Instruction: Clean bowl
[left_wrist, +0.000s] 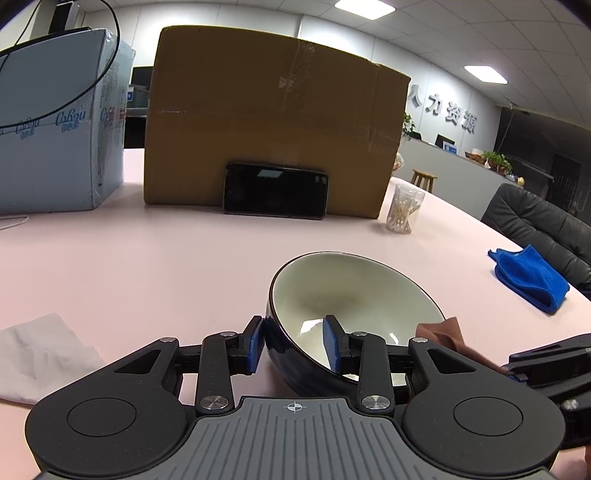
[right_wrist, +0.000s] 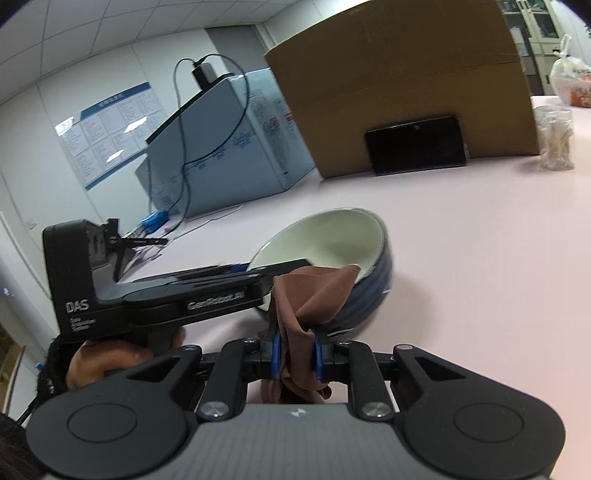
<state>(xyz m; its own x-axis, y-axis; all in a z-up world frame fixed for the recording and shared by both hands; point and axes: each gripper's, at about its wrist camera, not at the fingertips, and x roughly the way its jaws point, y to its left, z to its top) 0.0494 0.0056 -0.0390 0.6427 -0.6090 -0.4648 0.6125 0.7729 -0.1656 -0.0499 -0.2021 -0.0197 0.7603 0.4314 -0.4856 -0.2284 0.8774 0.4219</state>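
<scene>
A bowl (left_wrist: 354, 295), dark blue outside and cream inside, rests tilted on the pink table (left_wrist: 166, 266). My left gripper (left_wrist: 293, 341) is shut on its near wall, one blue pad outside and one inside. The bowl (right_wrist: 369, 295) also shows in the right wrist view. My right gripper (right_wrist: 295, 354) is shut on a brown cloth (right_wrist: 306, 295), which touches the bowl's near rim. The brown cloth (left_wrist: 443, 328) also shows at the bowl's right edge in the left wrist view.
A large cardboard box (left_wrist: 273, 118) with a black phone (left_wrist: 275, 192) leaning on it stands at the back. A pale blue carton (left_wrist: 55, 122) is back left. A jar of cotton swabs (left_wrist: 402, 208), a blue cloth (left_wrist: 532, 277) and a white tissue (left_wrist: 40, 354) lie around.
</scene>
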